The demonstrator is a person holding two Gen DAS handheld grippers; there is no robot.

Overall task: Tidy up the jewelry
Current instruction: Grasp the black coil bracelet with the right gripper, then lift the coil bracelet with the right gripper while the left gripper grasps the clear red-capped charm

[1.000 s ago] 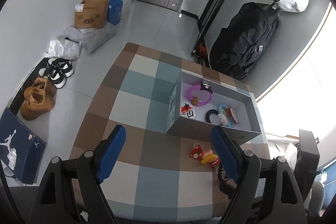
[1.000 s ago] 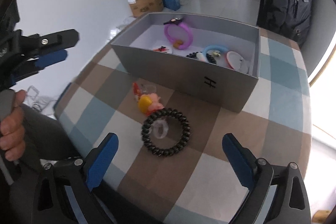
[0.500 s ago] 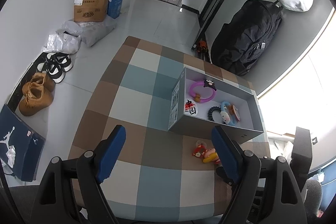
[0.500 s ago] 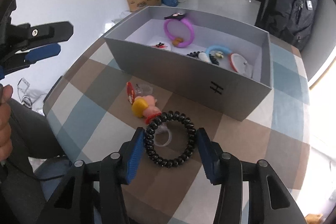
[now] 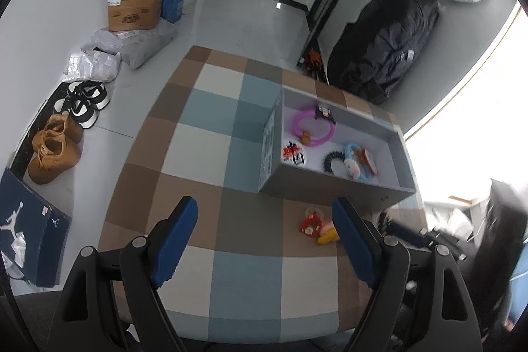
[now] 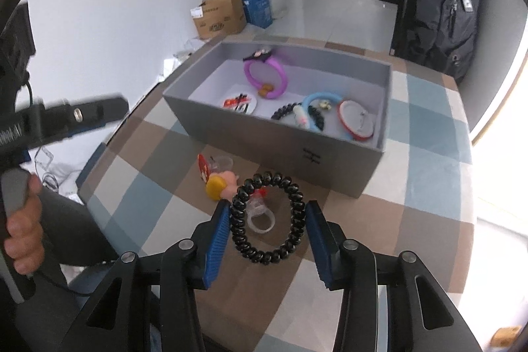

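My right gripper (image 6: 268,213) is shut on a black coiled hair tie (image 6: 267,216) and holds it a little above the checkered table, in front of the grey box (image 6: 343,159). A clear ring (image 6: 260,213) lies on the table under the tie, next to a yellow and pink charm (image 6: 221,185) and a red charm (image 6: 203,169). The box holds a purple ring (image 6: 265,78), a blue ring (image 6: 316,99), a red-rimmed piece (image 6: 358,119) and other trinkets. My left gripper (image 5: 264,240) is open and empty, high above the table. The charms (image 5: 316,225) lie near its right finger.
The table's checkered cloth (image 5: 211,134) stretches left of the box (image 5: 269,147). On the floor are shoes (image 5: 52,150), a cardboard box (image 5: 133,7) and bags. A black backpack (image 5: 382,45) leans on the far wall. A hand (image 6: 23,240) holds the left gripper's handle.
My right gripper closed on the black hair tie and lifted it off the table towards the box. My left gripper rose and drew back.
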